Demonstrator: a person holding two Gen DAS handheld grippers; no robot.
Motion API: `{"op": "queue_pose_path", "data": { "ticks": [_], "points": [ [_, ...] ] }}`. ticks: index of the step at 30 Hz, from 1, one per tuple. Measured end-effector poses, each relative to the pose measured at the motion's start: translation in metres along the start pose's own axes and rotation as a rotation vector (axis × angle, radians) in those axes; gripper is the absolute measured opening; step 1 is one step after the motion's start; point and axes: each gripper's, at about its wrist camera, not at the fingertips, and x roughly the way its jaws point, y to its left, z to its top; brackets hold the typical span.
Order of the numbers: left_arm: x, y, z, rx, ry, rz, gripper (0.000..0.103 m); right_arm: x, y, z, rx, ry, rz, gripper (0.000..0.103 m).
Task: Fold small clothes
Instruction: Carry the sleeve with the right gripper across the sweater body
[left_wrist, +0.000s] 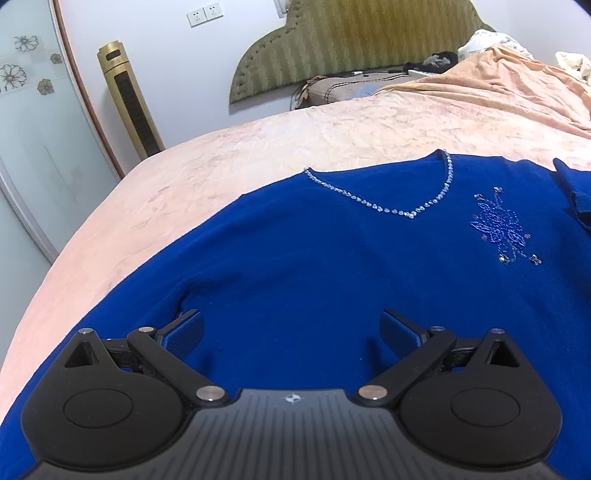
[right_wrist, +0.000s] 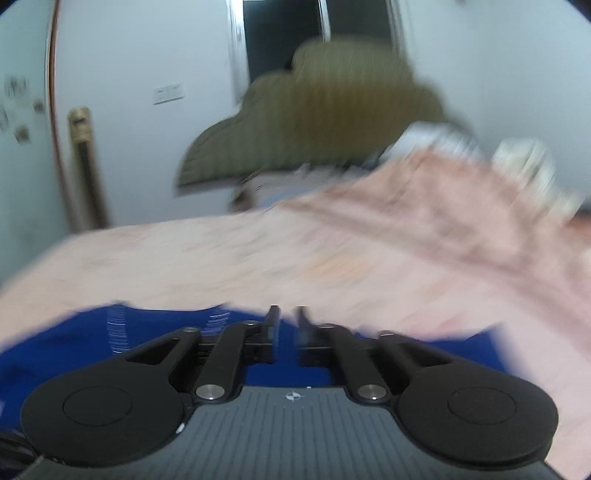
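Observation:
A royal blue sweater (left_wrist: 332, 258) lies spread on the pink bedspread (left_wrist: 258, 147), with a rhinestone V-neckline (left_wrist: 406, 212) and a beaded flower motif (left_wrist: 498, 229). My left gripper (left_wrist: 291, 332) is open, its blue-padded fingers (left_wrist: 184, 332) resting low over the sweater's body with cloth between them. A folded-over flap of the sweater (left_wrist: 572, 192) shows at the right. In the blurred right wrist view my right gripper (right_wrist: 286, 325) has its fingers nearly together over the sweater's upper edge (right_wrist: 147, 343); whether cloth is pinched between them cannot be made out.
A green padded headboard (left_wrist: 351, 44) and a gold tower fan (left_wrist: 129, 99) stand at the far wall. A rumpled orange blanket (left_wrist: 498, 85) and pillows lie at the bed's head. A glass sliding door (left_wrist: 29, 147) is on the left.

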Motion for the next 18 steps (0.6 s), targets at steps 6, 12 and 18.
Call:
{"op": "queue_pose_path", "data": {
  "ticks": [6, 12, 18],
  "points": [
    [0.004, -0.018, 0.002, 0.020, 0.030, -0.061, 0.102, -0.009, -0.014, -0.045, -0.189, 0.080, 0.015, 0.068],
    [-0.001, -0.042, 0.003, 0.105, 0.007, -0.030, 0.102, 0.007, 0.010, -0.079, -0.336, 0.157, 0.063, 0.065],
    [-0.001, -0.044, 0.005, 0.115, 0.008, -0.010, 0.102, 0.025, -0.015, -0.073, -0.164, 0.158, 0.040, 0.005]
  ]
}}
